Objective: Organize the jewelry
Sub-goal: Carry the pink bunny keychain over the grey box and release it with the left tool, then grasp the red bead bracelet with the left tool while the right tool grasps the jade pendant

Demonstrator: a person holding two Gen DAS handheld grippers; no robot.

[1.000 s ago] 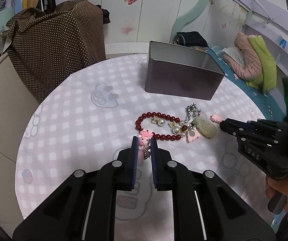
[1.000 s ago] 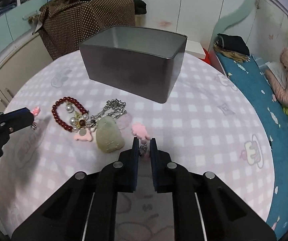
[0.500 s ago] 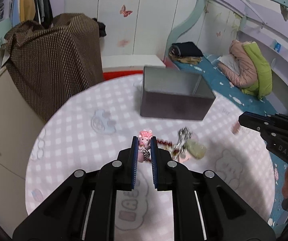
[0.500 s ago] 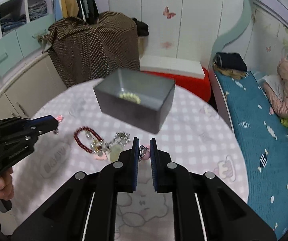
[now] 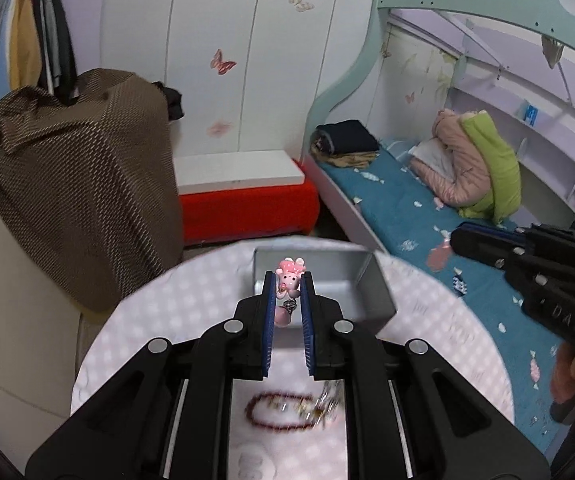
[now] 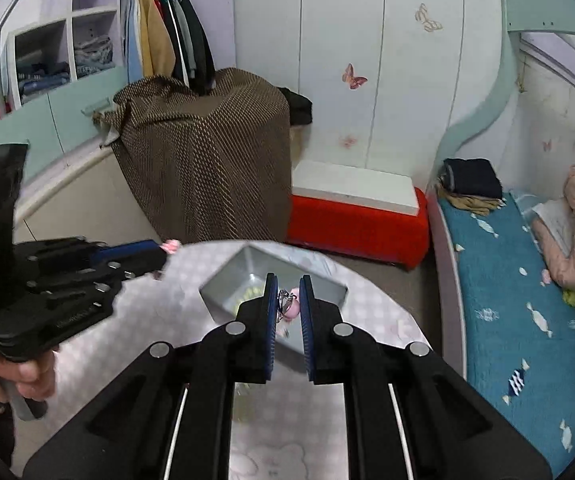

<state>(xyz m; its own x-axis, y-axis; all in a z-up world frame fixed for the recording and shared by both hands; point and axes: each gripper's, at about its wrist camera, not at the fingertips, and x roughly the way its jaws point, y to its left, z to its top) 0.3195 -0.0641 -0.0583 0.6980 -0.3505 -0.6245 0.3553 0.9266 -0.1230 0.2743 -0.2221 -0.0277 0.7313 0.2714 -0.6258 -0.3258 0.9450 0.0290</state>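
My left gripper point(image 5: 288, 280) is shut on a pink pig charm point(image 5: 289, 276) and holds it high above the open grey tin box point(image 5: 371, 292). My right gripper point(image 6: 288, 284) is shut on a second pink charm point(image 6: 291, 307) with a metal clasp, above the same tin box point(image 6: 227, 280), which has a yellowish bead piece point(image 6: 249, 294) inside. In the left wrist view the right gripper point(image 5: 457, 240) shows at the right with its pink charm point(image 5: 437, 258) hanging. Far below on the table lie the blurred red bead bracelet point(image 5: 283, 410) and a silver chain point(image 5: 331, 394).
The round table point(image 5: 167, 320) has a pale checked cloth. Behind it stand a brown dotted covered item point(image 6: 207, 160), a red and white bench point(image 6: 357, 208) and a bed with a teal sheet point(image 6: 507, 280). A hand point(image 6: 11, 376) holds the left gripper's handle.
Both grippers have risen well above the table with their pink charms and now hang over the tin box. The bracelet and chain have dropped to the bottom of the left view.
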